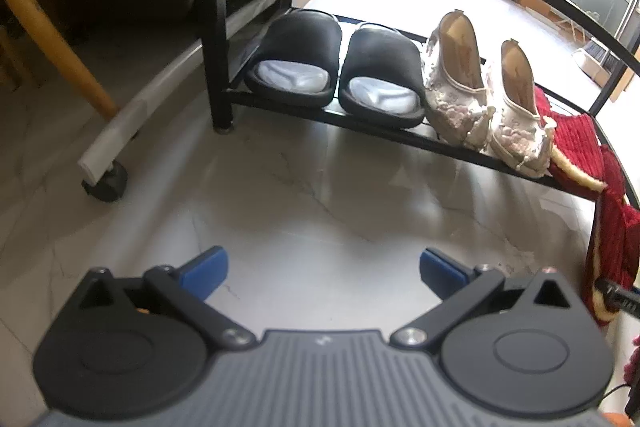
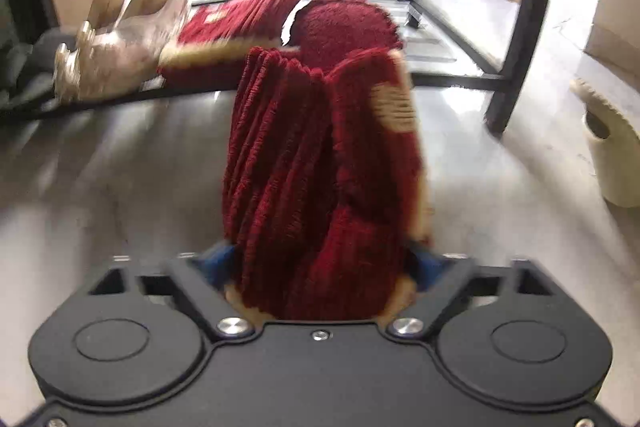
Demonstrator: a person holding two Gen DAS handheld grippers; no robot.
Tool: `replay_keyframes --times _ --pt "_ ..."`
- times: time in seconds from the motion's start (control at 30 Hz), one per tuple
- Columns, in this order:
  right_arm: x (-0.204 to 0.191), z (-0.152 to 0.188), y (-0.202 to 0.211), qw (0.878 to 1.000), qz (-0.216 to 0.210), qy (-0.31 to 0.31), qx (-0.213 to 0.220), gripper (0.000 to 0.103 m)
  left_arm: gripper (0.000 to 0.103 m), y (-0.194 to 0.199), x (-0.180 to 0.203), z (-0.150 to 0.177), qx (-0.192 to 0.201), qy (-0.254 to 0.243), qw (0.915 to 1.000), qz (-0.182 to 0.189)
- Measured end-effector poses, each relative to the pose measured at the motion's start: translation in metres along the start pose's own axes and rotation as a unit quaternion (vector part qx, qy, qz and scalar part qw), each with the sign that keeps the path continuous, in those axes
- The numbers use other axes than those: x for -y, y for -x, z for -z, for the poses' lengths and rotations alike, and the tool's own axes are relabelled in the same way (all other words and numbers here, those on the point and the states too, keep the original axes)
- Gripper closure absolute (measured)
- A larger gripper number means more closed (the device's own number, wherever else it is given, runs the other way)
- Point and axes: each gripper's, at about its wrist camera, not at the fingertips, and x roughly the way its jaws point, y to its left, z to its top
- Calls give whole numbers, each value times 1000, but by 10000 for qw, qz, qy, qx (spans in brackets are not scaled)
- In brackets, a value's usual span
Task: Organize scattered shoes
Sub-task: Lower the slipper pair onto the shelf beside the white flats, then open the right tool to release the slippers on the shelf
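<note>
Rack (image 1: pixel 400 139) w/ 2 black slides (image 1: pixel 296 59), 2 white flats (image 1: pixel 456 83), 1 red slipper (image 2: pixel 240 23), right claw (image 2: pixel 320 263) clamping 2nd red slipper (image 2: pixel 320 167), left claw (image 1: pixel 324 271) wide, empty

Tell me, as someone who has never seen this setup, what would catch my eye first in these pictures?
Probably the fuzzy red slipper filling the middle of the right wrist view, clamped between the blue pads of the right gripper, just short of the rack. Its mate lies on the low black shoe rack, beside a pair of pale lace shoes and two black slides. The left gripper hangs open over bare floor.
</note>
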Motion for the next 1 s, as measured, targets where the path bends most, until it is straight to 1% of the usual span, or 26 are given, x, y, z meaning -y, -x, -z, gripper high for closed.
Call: replay_keyframes --times 0.03,0.2,0.23,0.37,0.47,0.53,0.63,0.7,0.77,0.9,0.93,1.0 --pt "-1 -2 -1 10000 22 12 12 34 1 0 0 0 2 14 10000 14" --pt "-6 -20 -11 9977 387 464 307 36 1 -2 2 1 -11 -54 10000 6" --pt "-8 -28 -14 9957 484 679 413 37 1 -3 3 1 -25 -65 10000 -1" --pt "-19 -61 -31 9835 748 1545 573 37 1 -7 4 2 -102 -101 9999 -26" --pt "-17 -89 -45 9859 658 1468 469 37 1 -9 5 2 -129 -125 9998 -19" --pt "-14 -117 -59 9886 555 1350 364 37 1 -9 6 2 -130 -147 9998 -19" --pt "-10 -140 -78 9902 493 1292 174 37 1 -11 5 2 -177 -123 9998 -21" --pt "-13 -147 -87 9871 553 1499 127 37 1 -12 5 2 -204 -98 9997 -20" --pt "-11 -149 -94 9884 486 1439 85 35 1 -12 5 2 -194 -108 9997 -36" --pt "-5 -144 -98 9885 364 1444 252 34 1 -12 9 2 -155 -202 9997 -45" --pt "-4 -141 -97 9895 349 1365 318 32 1 -12 11 2 -149 -250 9996 -37" --pt "-3 -136 -92 9906 445 1215 443 18 1 -11 13 2 -100 -325 9994 -27"
